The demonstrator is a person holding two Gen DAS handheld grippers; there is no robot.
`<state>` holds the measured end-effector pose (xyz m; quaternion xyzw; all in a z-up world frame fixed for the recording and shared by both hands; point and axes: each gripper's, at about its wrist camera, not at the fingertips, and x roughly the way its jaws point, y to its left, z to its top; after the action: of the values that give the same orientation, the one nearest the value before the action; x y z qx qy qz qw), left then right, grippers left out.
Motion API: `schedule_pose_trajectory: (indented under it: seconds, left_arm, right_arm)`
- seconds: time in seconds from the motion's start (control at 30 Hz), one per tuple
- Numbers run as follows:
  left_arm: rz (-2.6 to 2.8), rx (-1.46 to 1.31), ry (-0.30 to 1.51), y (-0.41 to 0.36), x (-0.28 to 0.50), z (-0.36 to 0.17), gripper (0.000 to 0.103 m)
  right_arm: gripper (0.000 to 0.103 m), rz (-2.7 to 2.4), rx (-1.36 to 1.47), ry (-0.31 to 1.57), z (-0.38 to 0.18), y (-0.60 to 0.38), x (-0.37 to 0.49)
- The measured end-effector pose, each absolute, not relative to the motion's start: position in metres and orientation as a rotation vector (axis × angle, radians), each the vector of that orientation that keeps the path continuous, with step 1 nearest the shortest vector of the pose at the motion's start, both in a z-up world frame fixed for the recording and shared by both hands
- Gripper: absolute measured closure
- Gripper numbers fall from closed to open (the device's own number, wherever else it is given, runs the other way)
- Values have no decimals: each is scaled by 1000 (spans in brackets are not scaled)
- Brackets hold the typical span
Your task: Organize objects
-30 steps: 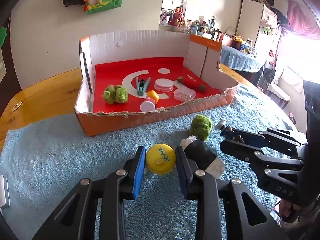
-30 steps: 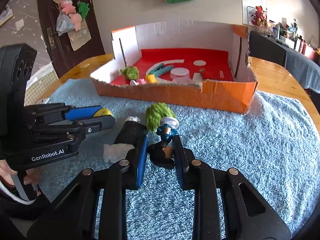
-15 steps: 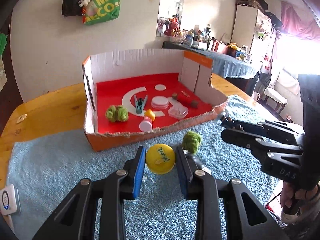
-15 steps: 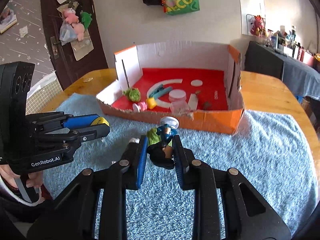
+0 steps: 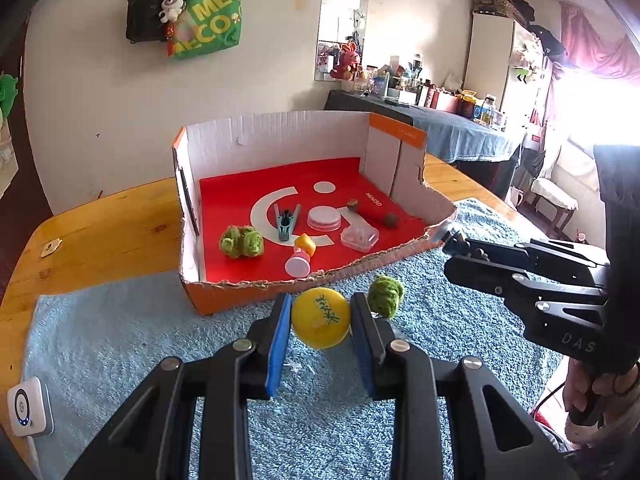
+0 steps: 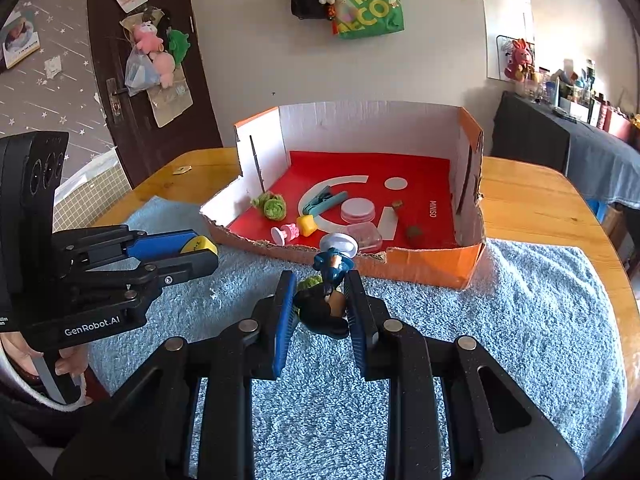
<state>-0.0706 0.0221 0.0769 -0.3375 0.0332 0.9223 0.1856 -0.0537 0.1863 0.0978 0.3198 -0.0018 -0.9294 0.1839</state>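
Two small toys are held above a blue towel (image 5: 120,340).
Left gripper (image 5: 320,320) is clamped on a light, hard yellow disc (image 5: 320,317) by its rim; right gripper (image 6: 320,304) is clamped on a rigid figurine (image 6: 326,300) by its body.

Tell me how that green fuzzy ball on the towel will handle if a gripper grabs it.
The green ball looks like fluffy yarn, so it will probably squash between pads rather than resist. It is likely very light for its size. Its lumpy shape and the blue towel under it suggest it won't roll far if nudged.

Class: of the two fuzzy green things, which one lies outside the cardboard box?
The smaller green pom-pom on the blue towel; the other green clump sits inside the box.
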Motion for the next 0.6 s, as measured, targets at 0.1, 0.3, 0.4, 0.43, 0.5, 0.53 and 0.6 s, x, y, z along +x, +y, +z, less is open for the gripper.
schedule_pose_trajectory:
  seconds: [0.1, 0.3, 0.4, 0.43, 0.5, 0.53, 0.6]
  left_arm:
    - [2603, -946, 98, 22, -72, 78, 72]
    - [2601, -956, 91, 19, -98, 89, 72]
    - [2594, -984, 91, 19, -121, 93, 72]
    - [2593, -988, 102, 20, -128, 94, 72]
    - [2607, -1004, 150, 23, -145, 95, 72]
    - [2609, -1007, 168, 24, -151, 96, 72]
    - [2597, -1037, 171, 24, -168, 96, 72]
  right_arm:
    - [79, -2619, 896, -4, 99, 187, -55]
    - [79, -2627, 865, 24, 113, 186, -69]
    - [79, -2624, 859, 44, 123, 186, -89]
    - [79, -2621, 864, 47, 125, 186, -96]
    - [79, -2604, 877, 46, 129, 187, -112]
    - [79, -2593, 891, 48, 130, 186, -122]
    - [79, -2585, 914, 69, 132, 184, -139]
